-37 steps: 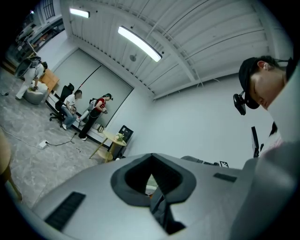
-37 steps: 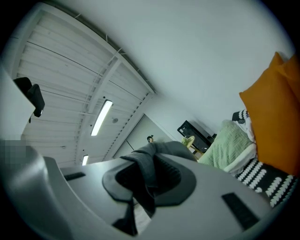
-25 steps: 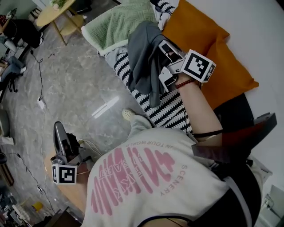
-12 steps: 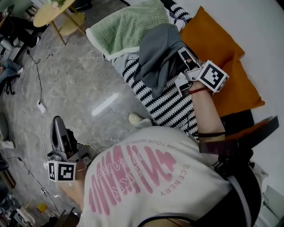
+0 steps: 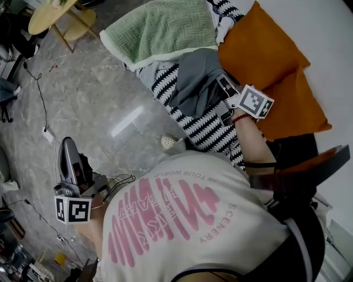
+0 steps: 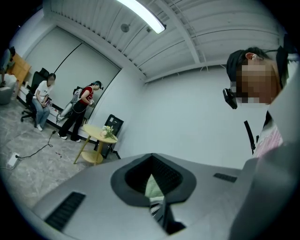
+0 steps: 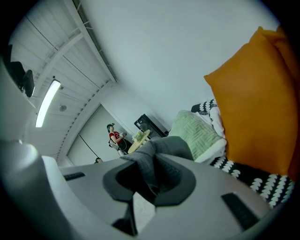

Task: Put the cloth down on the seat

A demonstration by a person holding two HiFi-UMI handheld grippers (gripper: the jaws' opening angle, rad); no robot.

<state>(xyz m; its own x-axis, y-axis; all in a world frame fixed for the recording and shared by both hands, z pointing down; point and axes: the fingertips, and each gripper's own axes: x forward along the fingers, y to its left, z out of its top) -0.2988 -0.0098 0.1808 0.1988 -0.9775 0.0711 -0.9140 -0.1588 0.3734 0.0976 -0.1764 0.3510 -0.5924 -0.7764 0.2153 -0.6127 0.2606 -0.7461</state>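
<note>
A grey cloth (image 5: 197,81) hangs bunched from my right gripper (image 5: 219,88), whose jaws are shut on its upper fold. Its lower part rests on the black-and-white patterned seat cover (image 5: 205,128) of the sofa. In the right gripper view the grey cloth (image 7: 159,149) fills the gap between the jaws of the right gripper (image 7: 150,174). My left gripper (image 5: 67,150) is held low at the left over the floor, far from the sofa. In its own view the left gripper (image 6: 153,177) has its jaws together with nothing between them.
Two orange cushions (image 5: 263,52) lean along the sofa back, and a green blanket (image 5: 161,28) lies at the seat's far end. A round yellow side table (image 5: 51,15), cables (image 5: 39,99) and a white shoe (image 5: 171,142) are on the marble floor. People (image 6: 84,108) stand far off.
My right gripper has come down with the grey cloth, which hung free before and now bunches on the patterned seat. The left gripper has shifted a little across the floor side.
</note>
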